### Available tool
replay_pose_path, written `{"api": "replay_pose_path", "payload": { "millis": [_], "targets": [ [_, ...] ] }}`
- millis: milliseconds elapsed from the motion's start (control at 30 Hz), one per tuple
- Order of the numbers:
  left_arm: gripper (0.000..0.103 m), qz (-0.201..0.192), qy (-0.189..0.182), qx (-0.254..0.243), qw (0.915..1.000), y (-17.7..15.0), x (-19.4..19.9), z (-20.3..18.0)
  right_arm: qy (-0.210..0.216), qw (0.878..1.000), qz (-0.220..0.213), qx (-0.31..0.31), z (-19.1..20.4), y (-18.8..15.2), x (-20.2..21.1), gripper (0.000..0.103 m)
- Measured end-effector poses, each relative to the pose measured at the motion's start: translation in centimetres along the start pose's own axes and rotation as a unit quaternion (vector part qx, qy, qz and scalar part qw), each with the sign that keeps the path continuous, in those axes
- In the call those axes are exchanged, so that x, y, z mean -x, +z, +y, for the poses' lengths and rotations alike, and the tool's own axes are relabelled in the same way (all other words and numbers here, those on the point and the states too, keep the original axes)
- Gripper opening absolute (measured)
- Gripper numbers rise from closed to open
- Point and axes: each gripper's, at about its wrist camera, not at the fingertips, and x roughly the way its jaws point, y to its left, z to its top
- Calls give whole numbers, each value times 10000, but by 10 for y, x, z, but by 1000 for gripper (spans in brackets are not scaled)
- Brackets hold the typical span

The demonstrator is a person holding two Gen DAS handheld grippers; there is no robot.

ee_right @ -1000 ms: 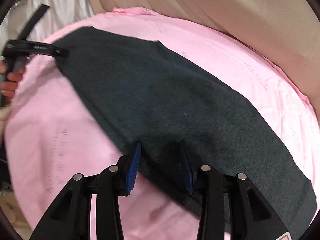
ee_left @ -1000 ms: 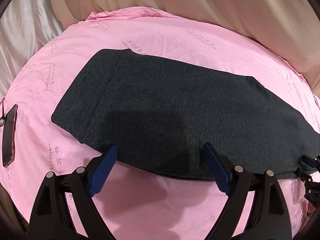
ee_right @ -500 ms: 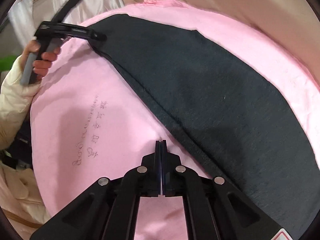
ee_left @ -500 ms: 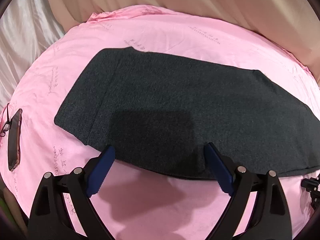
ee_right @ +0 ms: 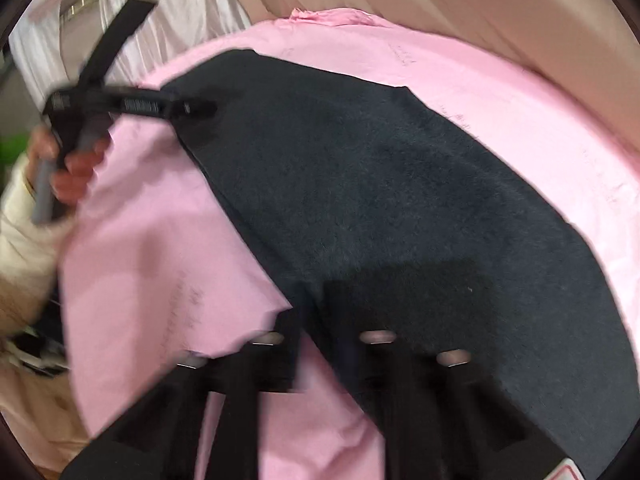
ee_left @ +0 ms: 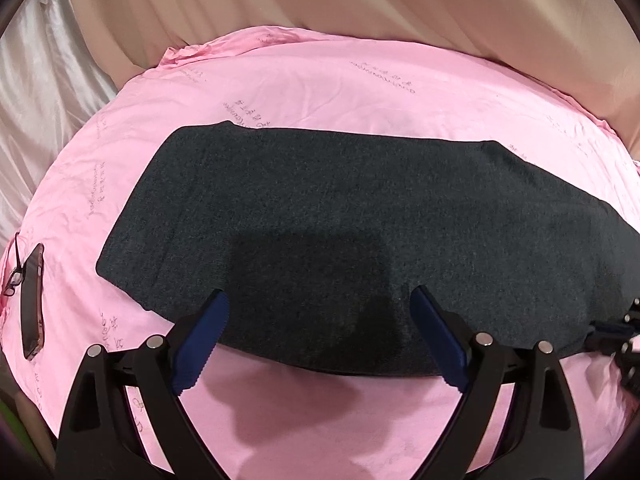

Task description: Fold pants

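The dark pants [ee_left: 360, 240] lie flat on the pink sheet [ee_left: 360, 92]; the left gripper [ee_left: 316, 336] hangs jaws spread over their near edge; the right gripper [ee_right: 324, 344], blurred, has jaws pressed together at that edge, pinching cannot be told.

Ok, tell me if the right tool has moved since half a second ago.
Yes. The right tool's tips were over the bare pink bedsheet; now they sit further right, at the near edge of the dark grey knit pants.
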Motion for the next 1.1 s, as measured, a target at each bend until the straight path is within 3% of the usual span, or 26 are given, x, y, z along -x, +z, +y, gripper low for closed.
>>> {"api": "replay_pose_path", "payload": {
  "millis": [67, 133, 233, 300, 467, 600, 700, 767, 867, 1000, 1100],
  "targets": [
    [89, 11, 20, 10, 10000, 1, -1, 3, 107, 9998, 66, 159, 7, -4, 0, 6],
    [89, 21, 29, 38, 10000, 0, -3, 7, -54, 9985, 151, 514, 24, -14, 0, 7],
    [89, 90, 75, 44, 9999, -2, -9, 10, 160, 9983, 199, 521, 24, -8, 5, 12],
    [89, 100, 65, 64, 9999, -2, -10, 10, 232, 9989, -3, 416, 20, 1, 16, 12],
    [89, -7, 104, -53, 9999, 1, -6, 3, -232, 9977, -627, -75, -10, 54, 21, 12],
    [89, -11, 323, -160, 9993, 1, -10, -2, -854, 9959, -278, -123, -31, 88, -24, 12],
    [89, -37, 402, -170, 9990, 1, -10, -3, -1497, 9866, 48, -642, -64, 98, -52, 12],
    [89, -82, 503, -186, 9985, 1, -9, -3, -1278, 9862, -257, -1017, -67, 100, -39, 12],
    [89, -151, 640, -233, 9976, 1, -8, -4, -1183, 9872, -499, -946, -53, 99, -29, 12],
    [90, -153, 640, -211, 9976, 1, -11, -5, -1540, 9841, -115, -871, -56, 104, -55, 12],
    [90, -137, 663, -188, 9975, 1, -12, -4, -1235, 9869, -327, -989, -51, 122, -54, 13]
  ]
}}
